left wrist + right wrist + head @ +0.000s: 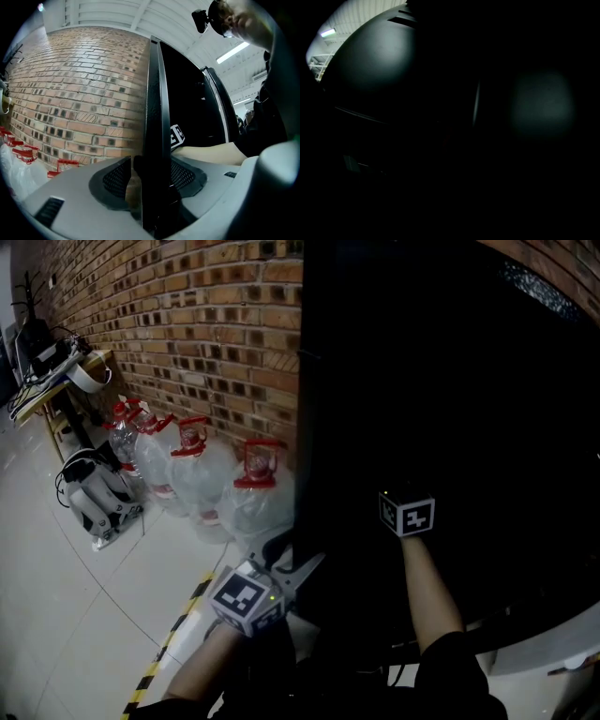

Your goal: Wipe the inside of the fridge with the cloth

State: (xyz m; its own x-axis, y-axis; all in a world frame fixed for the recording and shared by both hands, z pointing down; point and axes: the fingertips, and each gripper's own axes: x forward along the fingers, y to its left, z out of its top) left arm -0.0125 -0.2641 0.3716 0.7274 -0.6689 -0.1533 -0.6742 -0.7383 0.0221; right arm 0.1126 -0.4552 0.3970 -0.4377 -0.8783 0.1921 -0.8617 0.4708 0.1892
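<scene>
Your left tool [152, 177] is clamped on the fridge door [157, 112]; your right tool [405, 513] is past the door, inside the black fridge [469, 399].

The left gripper view shows what the head view cannot: the door's edge runs upright between the two mesh pads [185, 174], and the tool pinches that edge. The same view catches your right forearm [208, 152] and its marker cube [176, 136] just beyond the door. From the head view you get the surroundings instead: a brick wall [206, 324] on the far side of the door from your right arm, with a row of red-capped water jugs [202, 474] at its foot. The right gripper view is almost all black, with only a ceiling light [328, 33] in its upper left corner, so neither the right tool's jaws nor the cloth can be made out in any view.
</scene>
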